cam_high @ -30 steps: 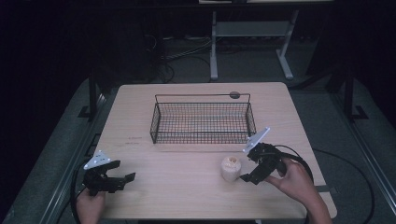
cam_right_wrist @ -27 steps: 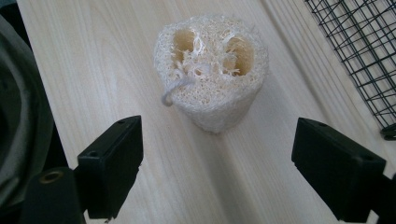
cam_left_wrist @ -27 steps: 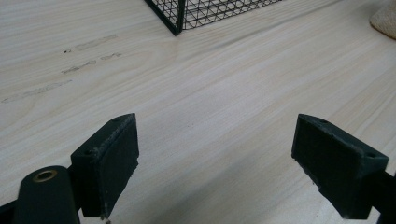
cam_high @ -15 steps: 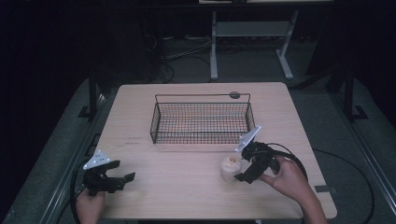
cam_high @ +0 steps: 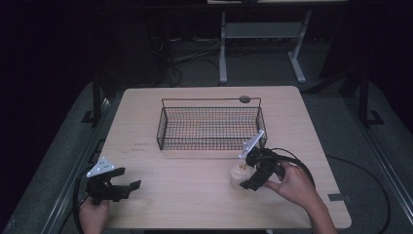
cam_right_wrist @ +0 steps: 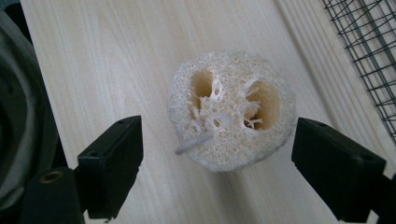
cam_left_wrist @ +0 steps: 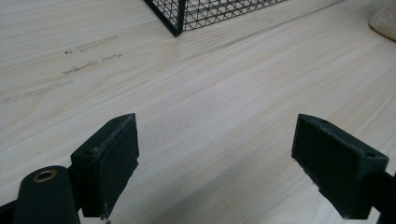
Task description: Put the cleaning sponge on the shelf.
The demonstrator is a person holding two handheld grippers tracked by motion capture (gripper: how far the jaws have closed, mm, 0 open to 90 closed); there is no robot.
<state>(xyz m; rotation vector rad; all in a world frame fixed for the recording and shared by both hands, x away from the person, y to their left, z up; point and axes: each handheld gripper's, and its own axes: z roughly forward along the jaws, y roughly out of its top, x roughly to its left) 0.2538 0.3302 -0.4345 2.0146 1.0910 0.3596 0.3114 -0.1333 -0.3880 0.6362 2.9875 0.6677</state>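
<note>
A pale loofah sponge (cam_high: 238, 174) (cam_right_wrist: 232, 115) stands on end on the wooden table (cam_high: 185, 195), near the front right. My right gripper (cam_high: 247, 176) (cam_right_wrist: 217, 175) is open, its jaws on either side of the loofah and not touching it. A black wire basket (cam_high: 210, 127) (cam_left_wrist: 205, 11) sits at the table's middle, behind the loofah; it looks empty. My left gripper (cam_high: 127, 187) (cam_left_wrist: 215, 172) rests open at the front left corner over bare wood, with nothing between its jaws.
A small dark round disc (cam_high: 244, 99) lies at the table's far edge behind the basket. The basket's mesh corner (cam_right_wrist: 369, 42) is close to the right of the loofah. Faint pencil marks (cam_left_wrist: 70, 70) lie on the wood left of the basket. Dark floor and cables surround the table.
My right gripper has moved left and forward to the loofah, so its open jaws now straddle it. The left gripper has stayed put.
</note>
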